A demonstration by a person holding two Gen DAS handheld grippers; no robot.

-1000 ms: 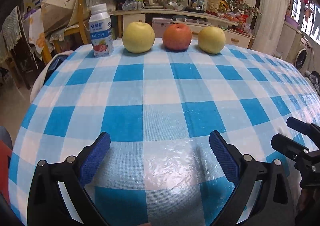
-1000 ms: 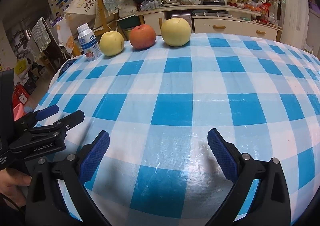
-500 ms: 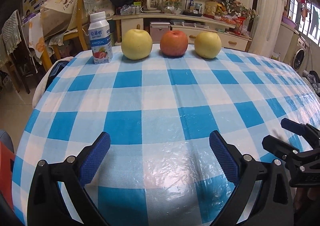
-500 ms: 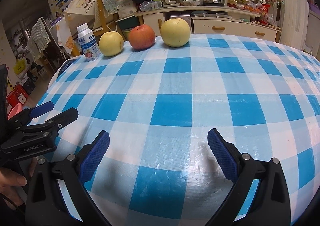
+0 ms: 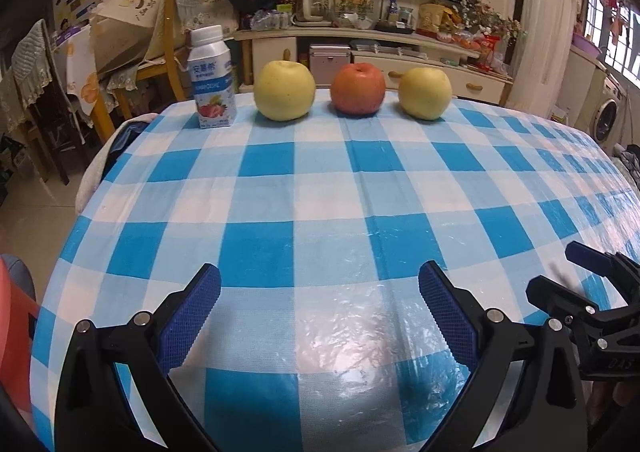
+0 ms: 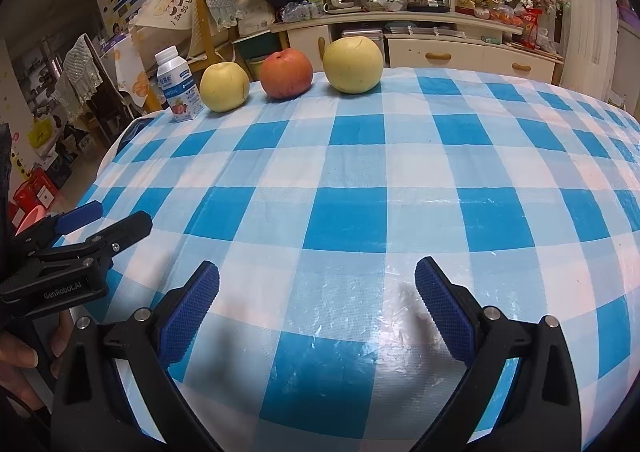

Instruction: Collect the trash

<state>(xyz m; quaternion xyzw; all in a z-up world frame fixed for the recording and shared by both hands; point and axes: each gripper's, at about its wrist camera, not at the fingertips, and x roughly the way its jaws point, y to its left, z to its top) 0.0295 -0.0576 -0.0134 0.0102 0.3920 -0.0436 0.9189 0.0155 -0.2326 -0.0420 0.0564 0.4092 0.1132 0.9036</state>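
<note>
Two handheld grippers hover over the near edge of a table covered in blue-and-white check. The left gripper and the right gripper both have their blue-padded jaws spread wide with nothing between them. A small milk bottle stands upright at the far left edge, well apart from both tools. Beside it, in a row along the far edge, sit a yellow apple, a red apple and a second yellow apple. A hand grips the left tool's handle in the right wrist view.
</note>
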